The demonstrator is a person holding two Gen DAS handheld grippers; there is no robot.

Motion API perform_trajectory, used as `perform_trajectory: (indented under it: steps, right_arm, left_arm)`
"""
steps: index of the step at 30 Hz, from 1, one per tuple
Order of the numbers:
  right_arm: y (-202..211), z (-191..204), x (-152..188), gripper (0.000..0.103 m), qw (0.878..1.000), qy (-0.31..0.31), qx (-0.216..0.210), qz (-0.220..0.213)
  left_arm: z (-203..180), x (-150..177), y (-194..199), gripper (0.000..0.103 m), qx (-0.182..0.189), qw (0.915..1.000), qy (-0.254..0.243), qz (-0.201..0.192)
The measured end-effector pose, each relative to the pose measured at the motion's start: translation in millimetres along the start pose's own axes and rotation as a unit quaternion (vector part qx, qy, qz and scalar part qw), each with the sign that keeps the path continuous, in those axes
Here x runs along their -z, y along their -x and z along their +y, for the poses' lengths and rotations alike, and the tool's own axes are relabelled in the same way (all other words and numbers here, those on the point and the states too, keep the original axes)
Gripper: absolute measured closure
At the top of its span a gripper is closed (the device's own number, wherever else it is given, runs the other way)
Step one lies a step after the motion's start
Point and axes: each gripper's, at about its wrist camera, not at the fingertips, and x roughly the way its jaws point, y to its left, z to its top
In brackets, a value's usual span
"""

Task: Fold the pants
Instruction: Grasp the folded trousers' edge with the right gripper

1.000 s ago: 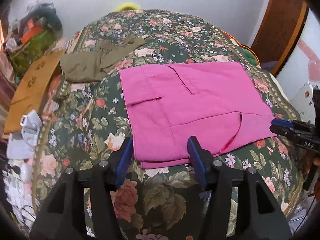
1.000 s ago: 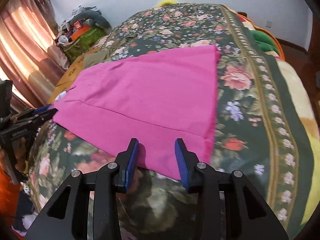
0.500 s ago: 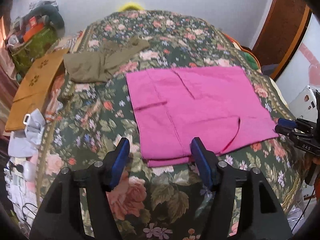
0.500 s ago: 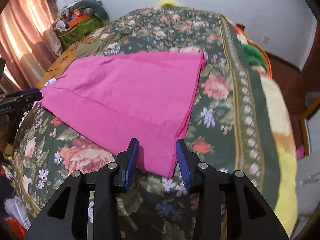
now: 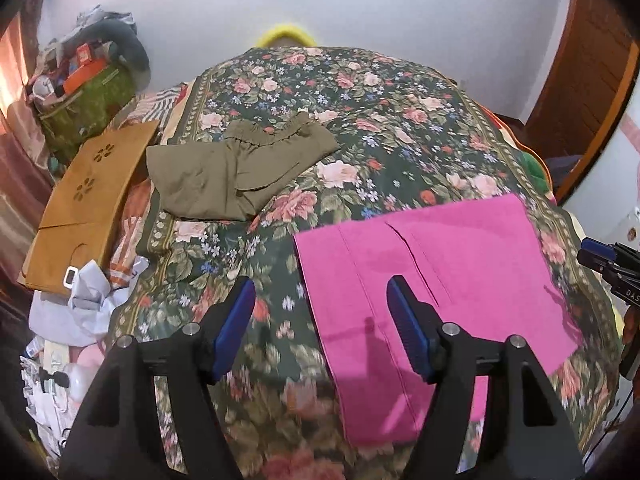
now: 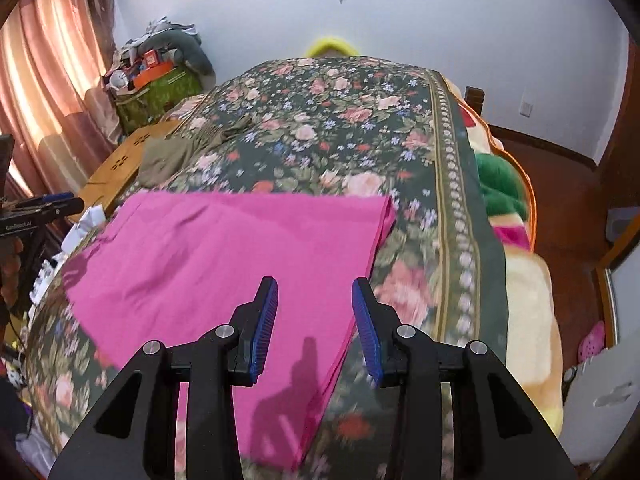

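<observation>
Left wrist view is showing the left gripper (image 5: 320,320), fingers just widening and empty, hovering beside the pink pants (image 5: 432,276); the right gripper (image 6: 315,320), fingers apart, is hanging over their other edge.

Pink pants (image 5: 432,264); dark-green rose-print bedspread (image 5: 360,120); olive garment (image 5: 236,164); blue-padded black jaws; pink curtain (image 6: 44,80).

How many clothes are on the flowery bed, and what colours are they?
Pink pants: 1
Olive-green garment: 1
Total on the floral bedspread: 2
</observation>
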Motion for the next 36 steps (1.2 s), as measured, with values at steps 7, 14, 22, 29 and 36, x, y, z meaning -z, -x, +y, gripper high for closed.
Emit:
perform_trajectory:
  steps: [7,14,22,29,36]
  right_arm:
    - [-33,-19,-28,0.068,1.000,-0.007,0.007,0.011]
    - [-81,-40,-44,0.068,0.999,-0.009,0.034,0.030]
    - [-123,-54,-54,0.068,0.998,-0.035,0.011,0.058]
    - [-134,-52,-54,0.083,0.997,-0.028,-0.022,0.066]
    - [-133,-46,-52,0.098,0.999,-0.004,-0.001,0.049]
  left_arm:
    - [6,-25,-37,0.035,-0.002,0.9998,0.008,0.020]
    - [16,-38,-79,0.031,0.003,0.9986,0.024,0.048]
    - [27,-34,-116,0.031,0.034,0.9932,0.065,0.090]
    - [14,-26,-123,0.031,0.023,0.9952,0.029,0.090]
    - [8,-24,-120,0.031,-0.012,0.9969,0.000,0.078]
